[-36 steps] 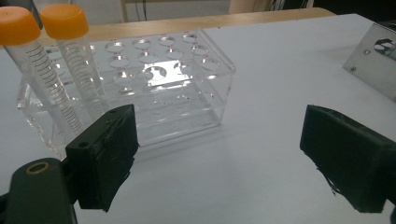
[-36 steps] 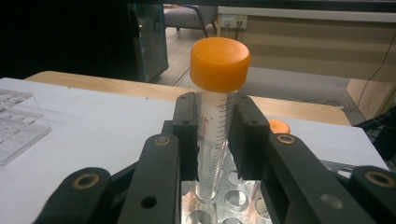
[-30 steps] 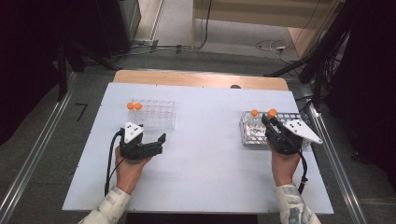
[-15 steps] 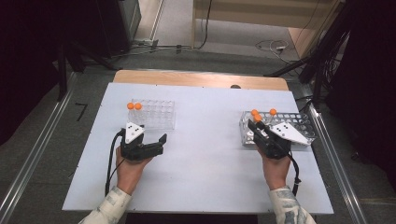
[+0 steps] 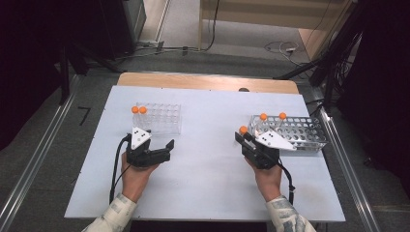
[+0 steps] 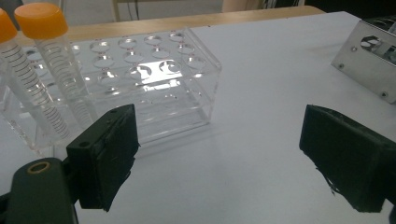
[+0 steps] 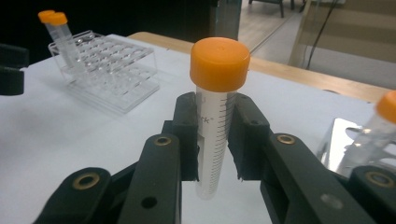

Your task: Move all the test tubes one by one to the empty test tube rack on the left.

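The rack (image 6: 149, 84) is clear glossy plastic; the tube (image 7: 215, 116) beside it clear plastic, orange-capped; the other rack (image 5: 295, 131) shiny perforated metal; the desk (image 5: 203, 193) matt white.

Both grippers, left gripper (image 5: 167, 147) and right gripper (image 5: 240, 137), are showing matte black bodies with brass-ringed pivot holes and white three-cornered top plates. Black cables are trailing back from each. Person is wearing pale patterned sleeves (image 5: 115, 216).
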`<state>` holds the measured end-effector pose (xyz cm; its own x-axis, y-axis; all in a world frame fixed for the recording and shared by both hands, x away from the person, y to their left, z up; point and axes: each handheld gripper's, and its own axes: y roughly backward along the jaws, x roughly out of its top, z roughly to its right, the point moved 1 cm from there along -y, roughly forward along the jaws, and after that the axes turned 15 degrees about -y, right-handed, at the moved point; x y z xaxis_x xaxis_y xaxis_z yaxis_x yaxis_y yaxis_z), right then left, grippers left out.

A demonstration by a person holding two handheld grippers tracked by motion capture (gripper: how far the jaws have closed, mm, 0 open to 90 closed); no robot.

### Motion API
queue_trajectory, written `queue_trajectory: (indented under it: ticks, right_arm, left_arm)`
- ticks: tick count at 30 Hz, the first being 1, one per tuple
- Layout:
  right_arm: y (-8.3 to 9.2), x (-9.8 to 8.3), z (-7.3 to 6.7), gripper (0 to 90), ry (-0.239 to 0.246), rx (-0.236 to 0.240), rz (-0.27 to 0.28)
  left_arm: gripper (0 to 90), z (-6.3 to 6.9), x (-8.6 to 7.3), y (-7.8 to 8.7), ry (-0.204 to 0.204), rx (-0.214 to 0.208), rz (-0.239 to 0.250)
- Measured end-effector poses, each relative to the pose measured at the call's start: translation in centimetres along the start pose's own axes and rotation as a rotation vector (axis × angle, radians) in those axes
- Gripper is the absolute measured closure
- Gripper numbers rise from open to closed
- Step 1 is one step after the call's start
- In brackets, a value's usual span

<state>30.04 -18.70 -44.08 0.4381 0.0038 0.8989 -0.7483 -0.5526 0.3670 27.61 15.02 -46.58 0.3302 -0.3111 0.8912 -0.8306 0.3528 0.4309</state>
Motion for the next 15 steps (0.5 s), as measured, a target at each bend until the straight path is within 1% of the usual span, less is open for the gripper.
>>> queue_trajectory:
  ticks: [3, 7, 10, 12, 15]
  right_arm:
    - [-0.6, -0.5, -0.6, 71.8, 0.024, 0.016, -0.026]
    - [-1.1, -0.9, -1.5, 71.9, 0.04, 0.04, -0.04]
    - [-1.6, -1.4, -2.1, 71.9, 0.042, 0.06, -0.063]
    - [-2.0, -1.6, -2.5, 71.9, 0.046, 0.073, -0.075]
    - [-2.2, -1.8, -3.1, 71.9, 0.048, 0.091, -0.08]
  left_arm:
    - [12.3, 0.3, 0.0, -0.1, -0.004, -0.012, -0.003]
    - [12.4, 0.5, 0.1, 0.0, -0.004, -0.024, 0.006]
    - [12.5, 0.5, 0.2, 0.1, 0.002, -0.037, 0.01]
    - [12.8, 0.6, 0.4, 0.3, 0.009, -0.041, 0.023]
    - [13.5, 0.8, 0.9, 0.7, 0.003, -0.057, 0.039]
